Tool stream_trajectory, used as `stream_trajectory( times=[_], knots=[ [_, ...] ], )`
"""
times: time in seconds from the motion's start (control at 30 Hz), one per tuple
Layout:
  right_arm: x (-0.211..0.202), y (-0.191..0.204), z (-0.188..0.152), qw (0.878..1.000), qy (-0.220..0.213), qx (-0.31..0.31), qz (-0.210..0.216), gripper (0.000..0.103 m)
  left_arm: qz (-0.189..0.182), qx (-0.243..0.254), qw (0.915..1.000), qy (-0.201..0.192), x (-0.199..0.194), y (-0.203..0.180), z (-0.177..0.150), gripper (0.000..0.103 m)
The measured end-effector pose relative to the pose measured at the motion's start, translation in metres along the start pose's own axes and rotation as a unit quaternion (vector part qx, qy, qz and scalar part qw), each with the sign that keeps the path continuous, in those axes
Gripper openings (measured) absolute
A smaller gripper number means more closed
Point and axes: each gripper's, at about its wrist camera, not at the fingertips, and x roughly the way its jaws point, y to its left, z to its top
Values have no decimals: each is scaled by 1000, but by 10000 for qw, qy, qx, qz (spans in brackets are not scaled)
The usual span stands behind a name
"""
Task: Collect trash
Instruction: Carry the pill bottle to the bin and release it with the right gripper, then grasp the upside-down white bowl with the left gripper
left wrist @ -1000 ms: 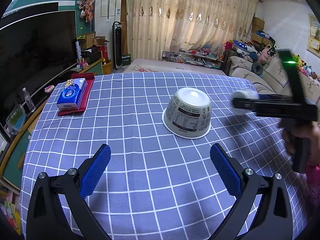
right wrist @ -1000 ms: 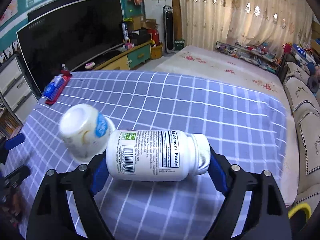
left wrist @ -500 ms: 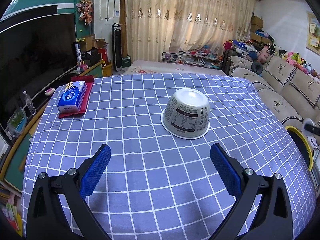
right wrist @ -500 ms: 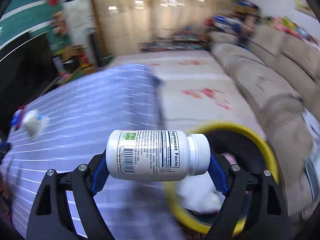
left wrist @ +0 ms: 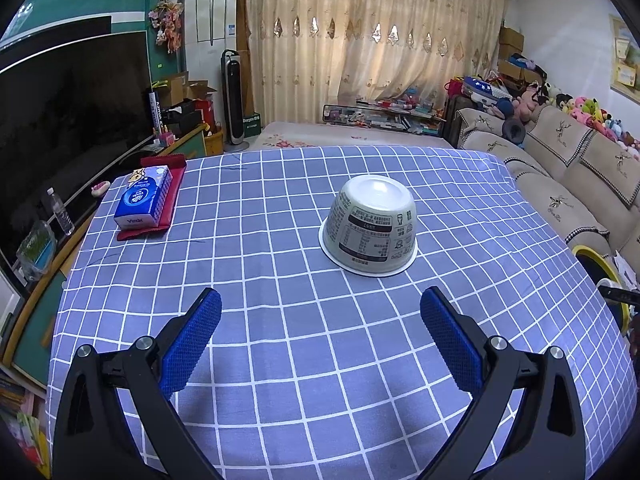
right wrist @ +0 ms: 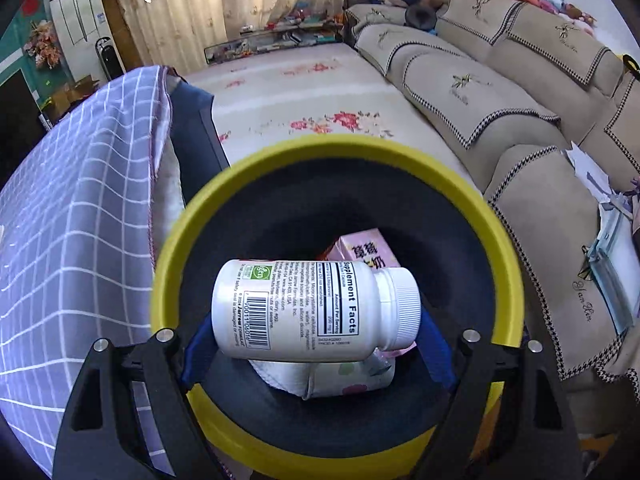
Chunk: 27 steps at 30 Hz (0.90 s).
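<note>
My right gripper (right wrist: 316, 332) holds a white supplement bottle (right wrist: 312, 312) sideways between its blue pads, directly above the mouth of a yellow-rimmed black trash bin (right wrist: 192, 216). A pink carton (right wrist: 366, 250) and a white wrapper (right wrist: 332, 376) lie inside the bin. My left gripper (left wrist: 320, 328) is open and empty above the checked table (left wrist: 280, 320). An upside-down white paper bowl (left wrist: 370, 226) sits on the cloth ahead of it, apart from the fingers. The bin's rim (left wrist: 590, 250) shows at the table's right edge in the left wrist view.
A blue tissue pack (left wrist: 143, 196) lies on a red cloth (left wrist: 176, 178) at the table's far left. A beige sofa (right wrist: 500, 96) stands right of the bin. A TV (left wrist: 68, 128) is on the left wall.
My right gripper has carried the bottle off the table, swung right and come down over the bin's mouth. The left gripper has stayed still and open.
</note>
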Motion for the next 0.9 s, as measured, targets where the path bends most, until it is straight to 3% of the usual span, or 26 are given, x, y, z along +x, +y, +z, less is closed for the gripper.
stream_trajectory(
  times=[0.4,0.57,0.73,0.9],
  knots=[
    [-31,-5,-20,9985,-311,290,331,83,-164,109,9998,40,0,-9,-1,98],
    [-48,2,-22,9973,-557,221,425,85,-437,58,9980,463,11,-20,1,98],
    [-58,9,-22,9963,-689,66,514,87,-396,427,9970,513,23,-39,23,98],
    [-57,14,-25,9958,-663,14,624,87,-360,426,9965,618,56,-49,49,98]
  ],
)
